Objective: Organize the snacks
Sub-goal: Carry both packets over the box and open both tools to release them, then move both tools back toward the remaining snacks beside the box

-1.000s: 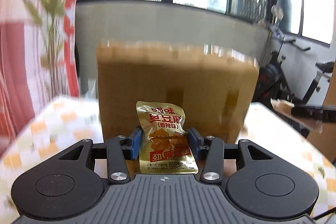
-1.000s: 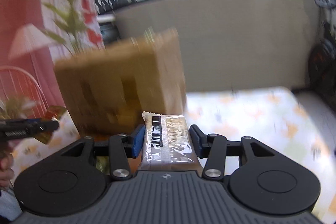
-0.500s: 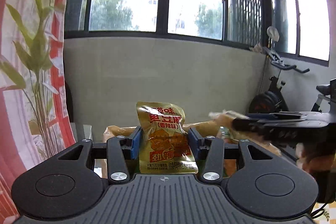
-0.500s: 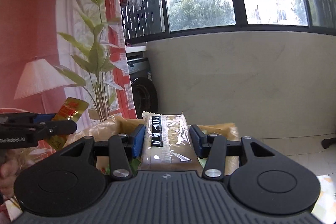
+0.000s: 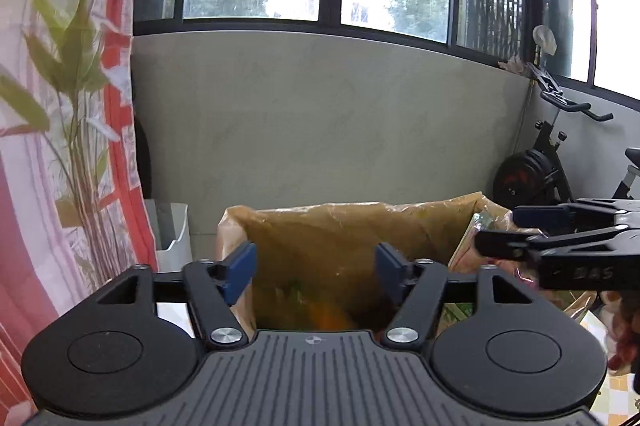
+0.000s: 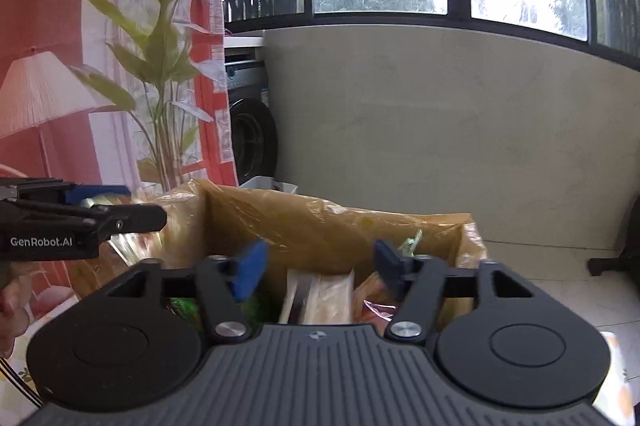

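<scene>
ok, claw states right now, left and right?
Left claw: jaws opening, nothing between them, over the lined box.
Right claw: jaws opening, nothing gripped.

The left hand-held gripper (image 5: 316, 268) has a dark grey ribbed body, two round black discs at its sides, black linkage arms with silver screws, and blue pads (image 5: 240, 270). The right hand-held gripper (image 6: 316, 268) is built the same, with a small emblem at the front edge of its ribbed body. Seen side-on from the right wrist, the left one carries white lettering "GenRobot.AI".
</scene>
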Demonstrator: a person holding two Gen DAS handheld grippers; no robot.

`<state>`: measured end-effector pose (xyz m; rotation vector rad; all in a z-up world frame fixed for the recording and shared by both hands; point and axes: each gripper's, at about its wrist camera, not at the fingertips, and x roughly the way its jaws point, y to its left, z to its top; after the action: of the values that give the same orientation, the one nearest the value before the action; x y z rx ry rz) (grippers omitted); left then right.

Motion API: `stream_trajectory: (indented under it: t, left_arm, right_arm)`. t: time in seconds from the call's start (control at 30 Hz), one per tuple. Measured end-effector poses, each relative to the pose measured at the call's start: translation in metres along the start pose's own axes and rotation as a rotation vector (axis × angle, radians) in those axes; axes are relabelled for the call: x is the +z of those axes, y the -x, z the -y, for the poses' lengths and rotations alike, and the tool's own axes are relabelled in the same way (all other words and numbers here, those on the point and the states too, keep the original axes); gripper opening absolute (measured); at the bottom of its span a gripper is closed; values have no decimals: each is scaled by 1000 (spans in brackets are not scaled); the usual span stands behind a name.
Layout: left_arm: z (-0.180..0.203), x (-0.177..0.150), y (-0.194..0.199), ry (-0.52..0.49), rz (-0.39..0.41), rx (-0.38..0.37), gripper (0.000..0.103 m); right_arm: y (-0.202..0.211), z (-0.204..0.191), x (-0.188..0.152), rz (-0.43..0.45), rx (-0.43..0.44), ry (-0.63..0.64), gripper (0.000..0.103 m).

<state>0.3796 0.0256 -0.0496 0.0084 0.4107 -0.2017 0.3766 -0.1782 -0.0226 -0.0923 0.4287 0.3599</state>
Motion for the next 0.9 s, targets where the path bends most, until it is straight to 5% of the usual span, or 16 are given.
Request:
stream_trajectory:
  t: [0.4,0.9]
  left_arm:
    - [3,-9,39,-1,18,-12,70]
    - [22,-61,93,34,28,0,70]
  right_arm:
    - [43,-13,-25,16,33,51,69]
    - [98,-12,-73,44,82,24,69]
